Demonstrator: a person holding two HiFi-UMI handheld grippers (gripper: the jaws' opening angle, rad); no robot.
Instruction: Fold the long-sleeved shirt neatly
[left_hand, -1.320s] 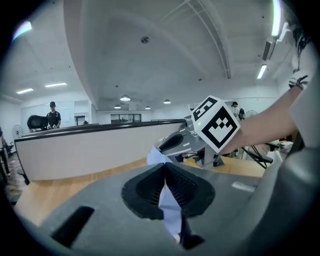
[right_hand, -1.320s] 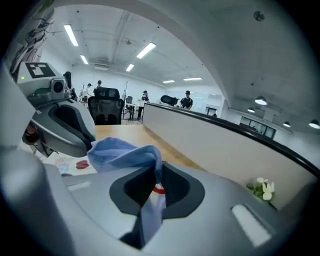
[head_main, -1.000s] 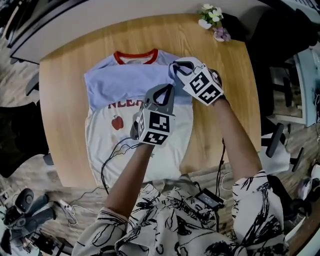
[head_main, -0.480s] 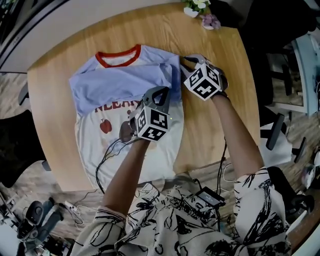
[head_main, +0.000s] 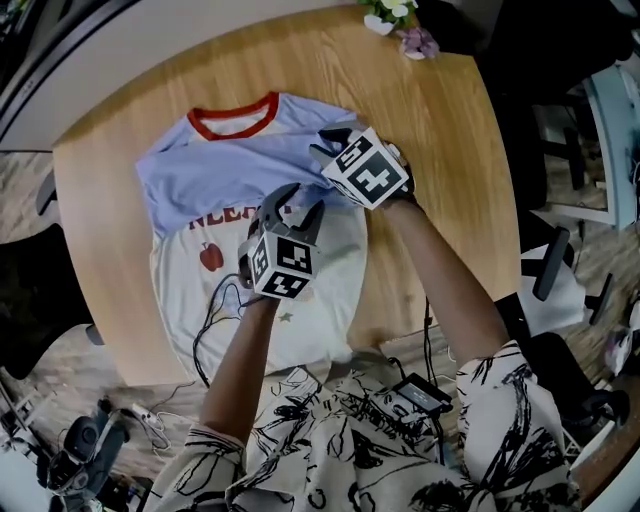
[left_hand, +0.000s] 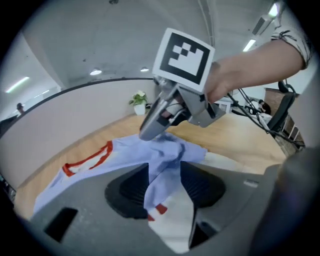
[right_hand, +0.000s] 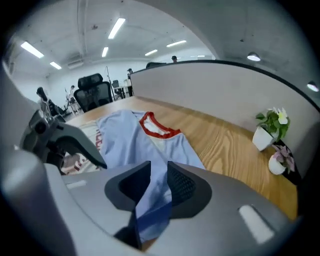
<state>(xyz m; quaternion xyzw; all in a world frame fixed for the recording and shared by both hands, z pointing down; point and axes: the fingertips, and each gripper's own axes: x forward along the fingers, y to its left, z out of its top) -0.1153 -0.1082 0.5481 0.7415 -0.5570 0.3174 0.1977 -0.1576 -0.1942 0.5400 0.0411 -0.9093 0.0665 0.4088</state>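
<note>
The left forearm (head_main: 240, 370) and right forearm (head_main: 440, 280) reach forward, bare below patterned sleeves. Both tools tilt steeply down. The left tool (head_main: 287, 200) sits just nearer than the right tool (head_main: 326, 146). The left tool's jaws are opening, with blue cloth of the shirt (head_main: 200, 170) loose between them. The right tool's jaws pinch a blue fold.

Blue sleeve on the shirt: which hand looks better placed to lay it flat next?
Probably the right. The right gripper grips the blue sleeve between its jaws and can steer it; the left gripper has its jaws opening, the sleeve slack between them.
</note>
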